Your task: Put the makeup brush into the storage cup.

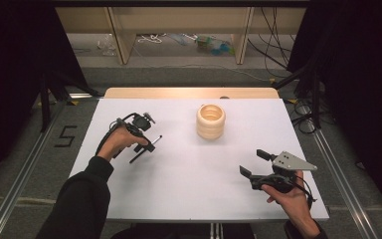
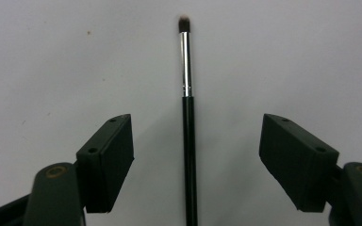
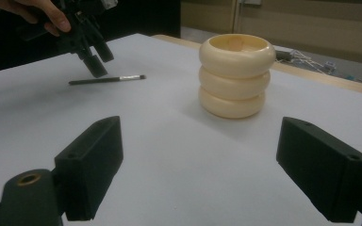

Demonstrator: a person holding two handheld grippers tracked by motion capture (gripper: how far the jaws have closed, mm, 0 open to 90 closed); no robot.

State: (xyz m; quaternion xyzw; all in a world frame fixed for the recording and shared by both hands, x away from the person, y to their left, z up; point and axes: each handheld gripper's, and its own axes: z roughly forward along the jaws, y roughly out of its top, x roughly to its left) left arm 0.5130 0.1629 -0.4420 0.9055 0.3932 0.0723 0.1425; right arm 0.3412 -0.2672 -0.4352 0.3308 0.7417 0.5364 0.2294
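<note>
The left hand-held gripper (image 1: 146, 144) is gripped by the left hand (image 1: 119, 142) and tilts downward, its jaws spread wide. The right hand-held gripper (image 1: 251, 163), gripped from below by the right hand (image 1: 288, 196), lies roughly level, jaws likewise spread and holding nothing.

Thin black-handled brush (image 2: 188, 136) with silver ferrule lies flat on the white table, left side. Cream ribbed holder (image 1: 211, 122) stands upright mid-table, seemingly empty.
</note>
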